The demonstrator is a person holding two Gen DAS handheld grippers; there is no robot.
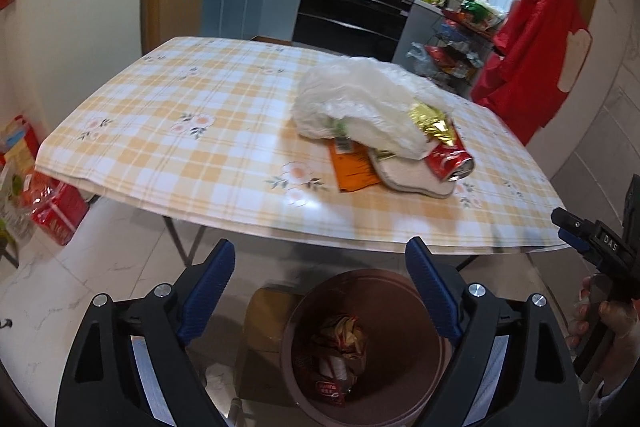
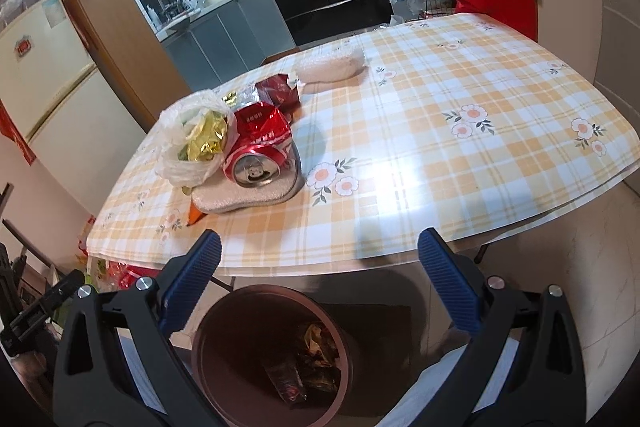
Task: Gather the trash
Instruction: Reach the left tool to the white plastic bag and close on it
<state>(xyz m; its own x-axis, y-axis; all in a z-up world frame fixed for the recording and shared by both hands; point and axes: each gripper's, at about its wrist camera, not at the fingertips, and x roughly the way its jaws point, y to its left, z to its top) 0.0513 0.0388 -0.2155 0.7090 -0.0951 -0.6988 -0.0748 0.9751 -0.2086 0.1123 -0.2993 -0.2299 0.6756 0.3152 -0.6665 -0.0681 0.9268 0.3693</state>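
While a crushed can (image 2: 258,147) is lying among wrappers on the table (image 2: 460,167), we are holding the left gripper (image 1: 320,263) and right gripper (image 2: 320,255) wide apart, empty, above the bin (image 2: 224,315).

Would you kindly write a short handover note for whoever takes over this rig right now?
Left gripper: open, empty, above the bin.
Right gripper: open, empty, also above the bin.
Brown trash bin stands on the floor by the table's near edge; a few wrappers are already inside.
Left on the table: crushed red can on a white foam tray, white plastic bag with gold foil wrapper, orange packet, dark red packet.
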